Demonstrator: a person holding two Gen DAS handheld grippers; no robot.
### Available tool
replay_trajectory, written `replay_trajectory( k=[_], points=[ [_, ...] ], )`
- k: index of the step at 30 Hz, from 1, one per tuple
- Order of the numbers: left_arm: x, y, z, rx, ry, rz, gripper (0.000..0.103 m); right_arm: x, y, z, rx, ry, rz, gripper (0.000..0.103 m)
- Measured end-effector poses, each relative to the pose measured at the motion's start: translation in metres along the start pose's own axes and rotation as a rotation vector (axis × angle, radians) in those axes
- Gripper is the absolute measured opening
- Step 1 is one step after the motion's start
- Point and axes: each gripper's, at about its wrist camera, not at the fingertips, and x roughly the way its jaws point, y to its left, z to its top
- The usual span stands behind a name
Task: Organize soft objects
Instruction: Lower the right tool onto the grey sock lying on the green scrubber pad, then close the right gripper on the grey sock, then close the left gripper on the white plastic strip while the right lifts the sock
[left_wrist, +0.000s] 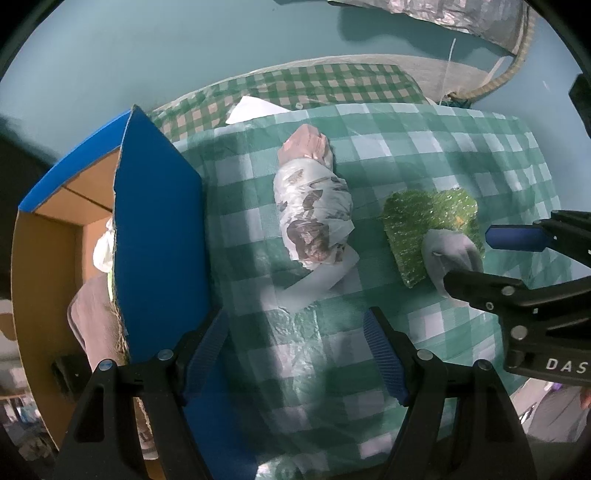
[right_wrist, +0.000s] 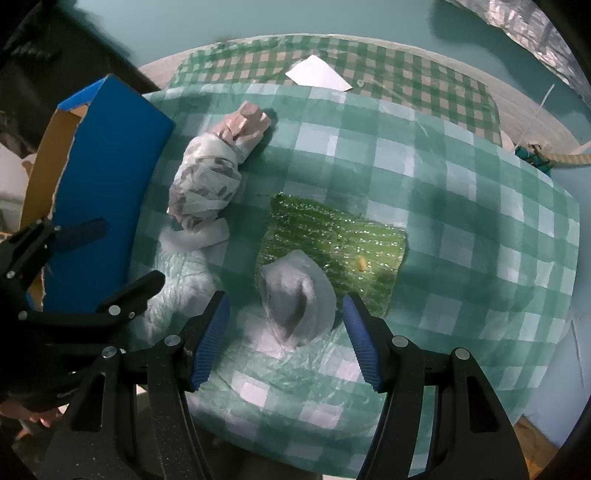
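A small grey-white cloth lies partly on a green glittery cloth on the checked tablecloth. My right gripper hangs over it, open, one pad on each side of the cloth and neither touching it. Further left lies a rolled white patterned bundle with a pink end. My left gripper is open and holds nothing, just below that bundle and beside the blue cardboard box. The right gripper shows at the right edge over the grey-white cloth and the green cloth.
The blue box stands open at the table's left side, with a white cloth and a brownish cloth inside. A white paper sheet lies at the far edge. A teal floor surrounds the table.
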Motion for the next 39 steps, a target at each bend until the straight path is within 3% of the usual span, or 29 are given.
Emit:
replay_trajectory(
  k=[10,15,16,18,21,37,39],
  points=[
    [0.003,0.008,0.000,0.057,-0.019,0.032,0.081,0.022,0.010,-0.001,-0.045,0.028,-0.048,0.063],
    [0.003,0.007,0.002,0.058,-0.020,-0.002,0.083,0.030,0.012,-0.003,-0.069,0.030,-0.071,0.063],
    [0.002,0.006,0.002,0.056,-0.015,-0.024,0.084,0.031,0.012,-0.004,-0.070,0.032,-0.074,0.060],
    [0.001,0.003,0.004,0.056,-0.021,-0.038,0.084,0.035,0.010,-0.004,-0.070,0.041,-0.071,0.033],
    [0.005,-0.004,0.006,0.066,-0.010,-0.048,0.084,0.032,0.004,-0.006,-0.046,0.029,-0.048,0.024],
    [0.059,-0.001,0.021,0.038,0.092,-0.015,0.083,-0.003,-0.031,-0.011,0.064,-0.026,0.056,0.023],
    [0.061,-0.001,0.023,0.037,0.086,-0.014,0.079,-0.005,-0.032,-0.011,0.067,-0.029,0.059,0.023]
  ],
)
